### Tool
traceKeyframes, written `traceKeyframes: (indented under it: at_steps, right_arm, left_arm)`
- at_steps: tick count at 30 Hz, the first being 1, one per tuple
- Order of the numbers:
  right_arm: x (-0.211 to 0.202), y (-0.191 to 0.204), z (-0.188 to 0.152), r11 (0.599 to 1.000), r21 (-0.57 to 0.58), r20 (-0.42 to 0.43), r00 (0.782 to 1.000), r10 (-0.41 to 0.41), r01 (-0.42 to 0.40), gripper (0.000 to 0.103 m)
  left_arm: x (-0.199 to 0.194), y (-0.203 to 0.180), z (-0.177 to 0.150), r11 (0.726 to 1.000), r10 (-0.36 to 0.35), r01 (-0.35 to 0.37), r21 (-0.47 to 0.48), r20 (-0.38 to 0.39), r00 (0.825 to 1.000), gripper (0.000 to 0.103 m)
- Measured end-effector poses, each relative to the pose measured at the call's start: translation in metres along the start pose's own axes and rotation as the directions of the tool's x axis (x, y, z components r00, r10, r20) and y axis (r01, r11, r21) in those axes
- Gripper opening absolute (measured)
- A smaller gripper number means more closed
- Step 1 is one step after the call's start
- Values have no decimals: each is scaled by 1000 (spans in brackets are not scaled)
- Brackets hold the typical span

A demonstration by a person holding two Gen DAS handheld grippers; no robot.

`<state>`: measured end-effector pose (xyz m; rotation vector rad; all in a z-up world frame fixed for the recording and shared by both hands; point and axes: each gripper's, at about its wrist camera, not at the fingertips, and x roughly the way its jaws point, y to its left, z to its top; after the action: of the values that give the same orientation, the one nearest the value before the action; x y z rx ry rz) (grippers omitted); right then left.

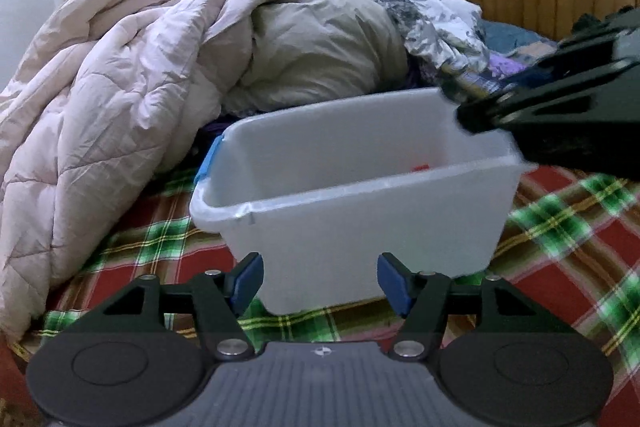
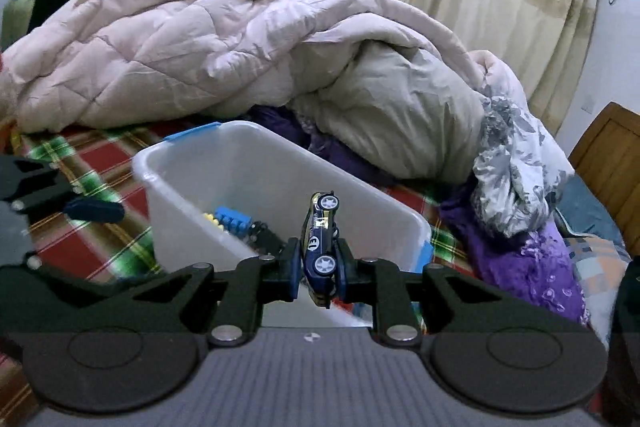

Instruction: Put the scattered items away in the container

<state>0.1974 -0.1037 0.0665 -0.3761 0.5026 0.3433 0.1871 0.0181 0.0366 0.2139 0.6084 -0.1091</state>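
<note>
Crowding the bin [image 2: 256, 163], a rumpled quilt [image 2: 192, 39] behind.

container [image 2: 192, 163]: translucent smooth plastic | toy car [image 2: 320, 247]: glossy paint | quilt [image 2: 180, 59]: matt cloth

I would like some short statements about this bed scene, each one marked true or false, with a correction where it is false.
1. The right gripper holds a small dark blue toy car between its fingers. True.
2. The left gripper is clamped on the rim of the translucent white plastic bin. False: its fingers stand open, with nothing between them.
3. The bin is empty. False: a blue toy brick and other small pieces lie inside.
4. The bin stands on a red and green plaid bedsheet. True.
5. The pale pink quilt is folded neatly. False: it lies in a crumpled heap behind the bin.
</note>
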Motion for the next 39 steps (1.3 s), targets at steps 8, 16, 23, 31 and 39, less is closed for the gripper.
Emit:
traceKeyframes:
  at_steps: [8,16,23,31,39]
  right_arm:
    - [48,2,-3,998,63,-87,996,35,-29,38]
    - [22,-3,-6,994,110,0,1000,-9,9,102]
    - [-19,-3,-11,982,164,22,995,-99,94,103]
    - [-47,-12,-37,944,299,48,986,-158,137,103]
    - [-69,-17,-53,912,360,46,973,-228,196,103]
  left_arm:
    - [13,2,8,1000,12,-12,-23,12,1000,72]
    - [8,7,16,997,62,-60,-44,32,998,73]
    - [-13,4,17,994,62,-57,-91,50,997,75]
    - [-37,-18,14,992,117,-114,-57,48,992,79]
    - [-47,-27,12,996,80,-78,-52,42,996,79]
